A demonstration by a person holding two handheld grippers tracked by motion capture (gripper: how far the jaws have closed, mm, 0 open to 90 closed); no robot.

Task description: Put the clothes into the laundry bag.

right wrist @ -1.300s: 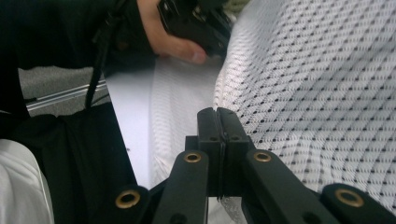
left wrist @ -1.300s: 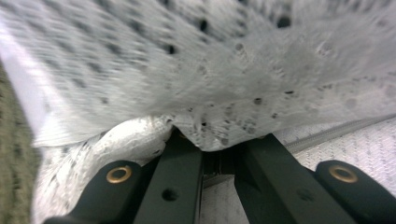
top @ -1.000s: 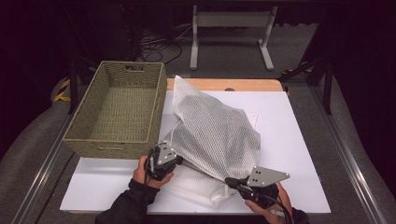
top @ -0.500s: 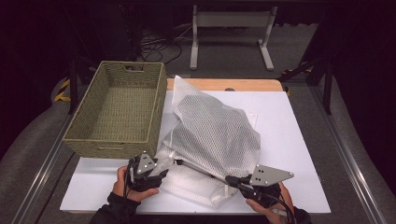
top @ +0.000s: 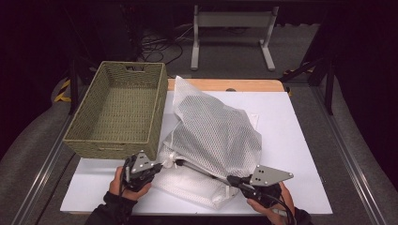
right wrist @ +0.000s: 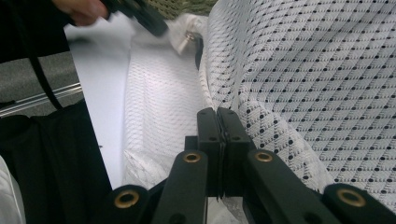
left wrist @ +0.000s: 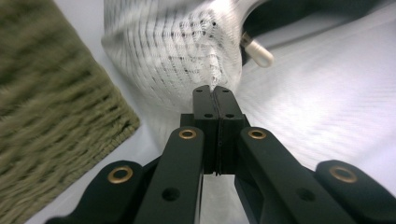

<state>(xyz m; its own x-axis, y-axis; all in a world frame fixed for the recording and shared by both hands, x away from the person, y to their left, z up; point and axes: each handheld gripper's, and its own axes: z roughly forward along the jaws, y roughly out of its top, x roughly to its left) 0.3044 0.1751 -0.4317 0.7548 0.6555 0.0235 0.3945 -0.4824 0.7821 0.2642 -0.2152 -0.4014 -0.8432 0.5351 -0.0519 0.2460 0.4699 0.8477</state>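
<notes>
A white mesh bag point(top: 213, 136) lay heaped on the white table sheet point(top: 300, 154) just right of the woven basket point(top: 119, 110), its long axis running from the near edge up and away, its open mouth facing the person. The left gripper point(top: 162, 165), whose jaws had just been closing, pinched the bag's rim beside the basket's near corner. The right gripper point(top: 230, 179), farther from the basket, was clamped on the same rim, which stretched taut between the two. A small white cord stopper point(left wrist: 259, 53) hung by the opening.
</notes>
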